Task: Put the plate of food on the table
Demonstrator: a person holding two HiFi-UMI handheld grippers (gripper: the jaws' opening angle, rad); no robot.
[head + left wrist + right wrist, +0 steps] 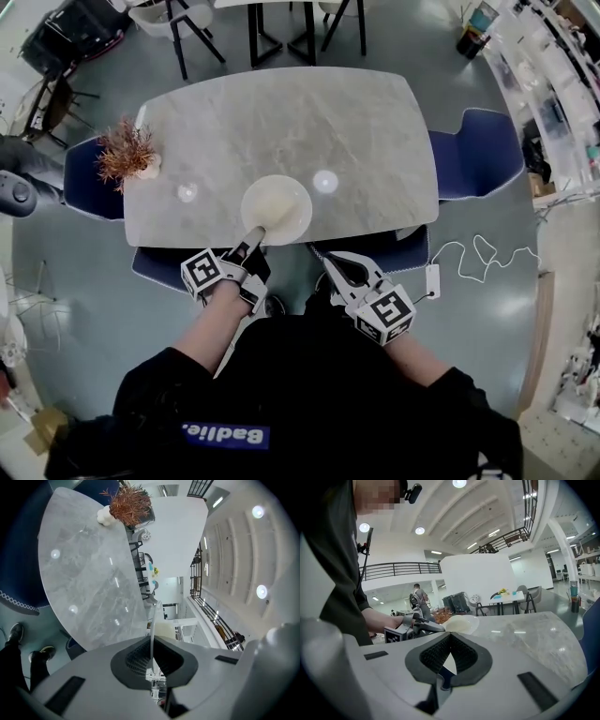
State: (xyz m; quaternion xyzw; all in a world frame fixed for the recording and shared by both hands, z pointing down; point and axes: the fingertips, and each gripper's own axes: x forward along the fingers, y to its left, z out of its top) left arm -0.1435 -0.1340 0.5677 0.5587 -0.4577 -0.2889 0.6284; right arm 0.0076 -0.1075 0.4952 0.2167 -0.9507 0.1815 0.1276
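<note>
A white plate (277, 208) with pale food lies over the near edge of the grey marble table (281, 122). I cannot tell whether it rests on the top or hangs just above it. My left gripper (253, 234) is shut on its near rim, which shows edge-on as a thin white line, the plate (151, 625), between the jaws of the left gripper (151, 656). My right gripper (323, 255) sits just short of the table's front edge, right of the plate, shut and holding nothing. From the right gripper (450, 637) I see the plate (461, 624) and the left gripper (412, 625).
A dried reddish plant in a small white vase (127, 155) stands at the table's left end. Blue chairs sit at the right end (478, 150), the left end (89, 178) and under the front edge. A white cable (478, 253) lies on the floor.
</note>
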